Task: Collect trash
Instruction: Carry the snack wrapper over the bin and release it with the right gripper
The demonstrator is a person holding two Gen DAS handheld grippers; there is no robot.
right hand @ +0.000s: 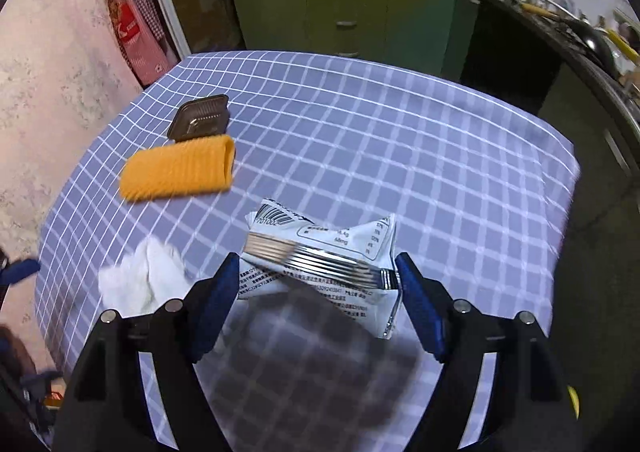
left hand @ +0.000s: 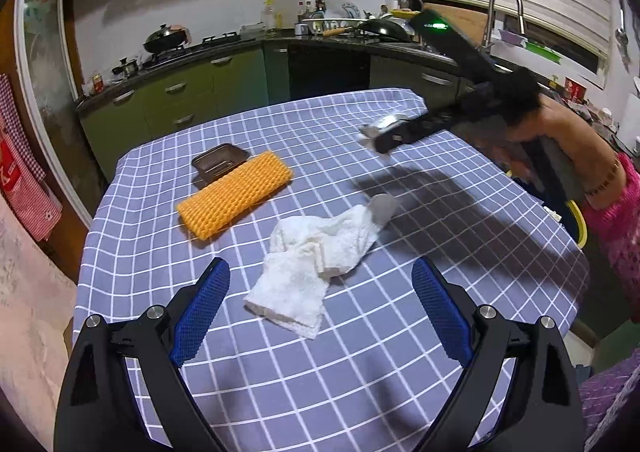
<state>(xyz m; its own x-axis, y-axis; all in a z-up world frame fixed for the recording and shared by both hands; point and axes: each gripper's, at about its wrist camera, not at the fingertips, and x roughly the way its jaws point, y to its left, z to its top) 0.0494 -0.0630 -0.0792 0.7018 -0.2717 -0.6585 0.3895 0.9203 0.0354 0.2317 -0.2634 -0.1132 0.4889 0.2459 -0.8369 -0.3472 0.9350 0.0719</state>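
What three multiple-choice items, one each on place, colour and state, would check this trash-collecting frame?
1. Where does the brown plastic tray lie?
A. Touching the far end of the foam sleeve
B. On the white paper towel
C. Between the jaws of the left gripper

2. What colour is the foam sleeve?
A. Green
B. Orange
C. White

3. What is the right gripper doing?
A. Empty
B. Gripping the paper towel
C. Gripping the silver wrapper

Key: 1 A, the tray sits against the sleeve's far end; 2 B, it is orange in both views; 3 C, the wrapper sits between the pads, off the checked tablecloth.
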